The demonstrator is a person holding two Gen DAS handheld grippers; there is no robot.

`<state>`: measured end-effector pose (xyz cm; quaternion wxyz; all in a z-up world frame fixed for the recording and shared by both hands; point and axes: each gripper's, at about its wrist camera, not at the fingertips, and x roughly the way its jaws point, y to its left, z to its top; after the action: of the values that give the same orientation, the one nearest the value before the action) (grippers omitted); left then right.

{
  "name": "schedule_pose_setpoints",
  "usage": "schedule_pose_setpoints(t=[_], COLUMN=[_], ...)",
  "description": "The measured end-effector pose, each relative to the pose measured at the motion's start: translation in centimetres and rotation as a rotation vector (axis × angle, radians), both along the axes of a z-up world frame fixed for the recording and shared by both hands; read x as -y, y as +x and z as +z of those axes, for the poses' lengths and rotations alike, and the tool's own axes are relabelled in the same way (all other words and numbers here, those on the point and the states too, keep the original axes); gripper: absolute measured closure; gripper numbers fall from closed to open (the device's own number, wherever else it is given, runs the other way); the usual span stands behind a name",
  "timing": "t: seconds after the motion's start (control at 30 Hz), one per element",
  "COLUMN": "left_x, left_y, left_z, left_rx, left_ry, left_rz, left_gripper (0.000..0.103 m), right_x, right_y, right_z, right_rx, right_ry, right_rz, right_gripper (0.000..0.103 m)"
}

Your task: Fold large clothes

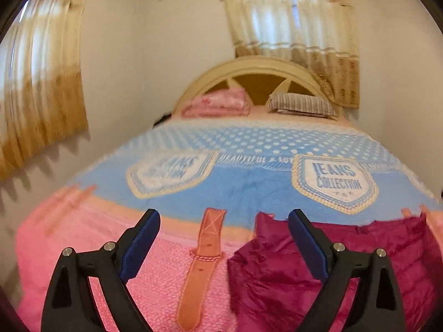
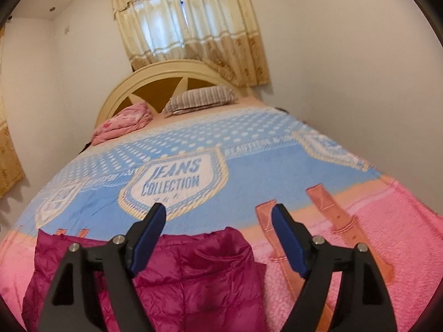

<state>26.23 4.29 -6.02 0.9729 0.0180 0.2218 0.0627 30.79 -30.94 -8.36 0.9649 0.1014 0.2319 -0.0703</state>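
The left gripper (image 1: pixel 223 222) is released, its two blue-padded fingers (image 1: pixel 139 246) stand wide apart and hold nothing. The right gripper (image 2: pixel 218 218) is released in the same way, with nothing between its fingers (image 2: pixel 148 239).

The task's thing is a magenta quilted jacket (image 2: pixel 177 279). It lies on the pink near part of the bed blanket (image 2: pixel 360 249). From the left gripper, the jacket (image 1: pixel 332 271) is below and to the right side, and its left edge comes under the gap between the fingers. From the right gripper, the jacket is below and to the left side, and its upper edge passes under the gap. Whether the fingers touch the fabric, I cannot tell.

Beyond both grippers the blanket becomes blue, with a shield badge (image 2: pixel 174 182) that reads "JEANS COLLECTION". Far ahead, at the curved cream headboard (image 2: pixel 163 74), there is a folded pink cloth (image 2: pixel 124 123) and beside it a striped pillow (image 2: pixel 199 98). Beige curtains (image 2: pixel 191 25) hang on the wall behind the headboard.
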Motion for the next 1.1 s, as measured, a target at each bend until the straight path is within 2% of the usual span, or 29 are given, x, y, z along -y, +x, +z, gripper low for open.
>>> schedule_pose_setpoints(t=[0.1, 0.17, 0.27, 0.33, 0.4, 0.47, 0.5, 0.53, 0.57, 0.6, 0.7, 0.83, 1.1], left_x=[4.0, 7.2, 10.5, 11.6, 11.7, 10.3, 9.1, 7.4, 6.4, 4.9, 3.6, 3.7, 4.0], left_y=[-0.2, 0.6, 2.3, 3.6, 6.1, 8.6, 9.7, 10.8, 11.5, 12.2, 13.2, 13.7, 14.0], left_z=[-1.5, -2.9, -4.7, -6.3, -8.1, -10.1, -10.9, -11.9, -12.4, -13.0, -14.1, -15.2, -15.3], left_rx=[-0.003, -0.006, -0.022, -0.043, -0.111, -0.195, -0.241, -0.294, -0.32, -0.349, -0.376, -0.398, -0.419], left_ry=[0.055, 0.144, 0.225, 0.292, 0.332, 0.294, 0.259, 0.191, 0.141, 0.053, -0.046, -0.069, -0.076], left_rz=[-0.094, -0.14, -0.224, -0.221, -0.167, -0.102, -0.068, -0.023, -0.004, 0.009, 0.037, 0.023, 0.015], left_gripper=[0.007, 0.006, 0.006, 0.006, 0.006, 0.006, 0.006, 0.006, 0.006, 0.005, 0.001, 0.001, 0.001], right_x=[-2.7, -5.7, -9.8, -11.5, -12.2, -12.0, -11.7, -11.2, -10.7, -10.3, -9.2, -8.7, -7.8], right_y=[-1.3, -2.4, -3.0, -2.8, -1.5, 0.2, 0.9, 1.8, 2.4, 3.0, 4.3, 4.9, 5.5], right_z=[0.1, -0.7, -2.7, -4.0, -5.5, -6.7, -7.1, -7.6, -8.1, -8.5, -9.6, -10.4, -11.4], right_rx=[-0.005, -0.02, -0.077, -0.104, -0.174, -0.215, -0.233, -0.251, -0.264, -0.277, -0.292, -0.311, -0.374], right_ry=[-0.028, -0.081, -0.171, -0.248, -0.302, -0.329, -0.34, -0.334, -0.318, -0.306, -0.28, -0.244, -0.182], right_rz=[0.08, 0.158, 0.272, 0.305, 0.32, 0.304, 0.289, 0.271, 0.258, 0.244, 0.212, 0.2, 0.169], right_gripper=[0.021, 0.021, 0.021, 0.021, 0.02, 0.02, 0.02, 0.02, 0.02, 0.02, 0.02, 0.018, 0.01])
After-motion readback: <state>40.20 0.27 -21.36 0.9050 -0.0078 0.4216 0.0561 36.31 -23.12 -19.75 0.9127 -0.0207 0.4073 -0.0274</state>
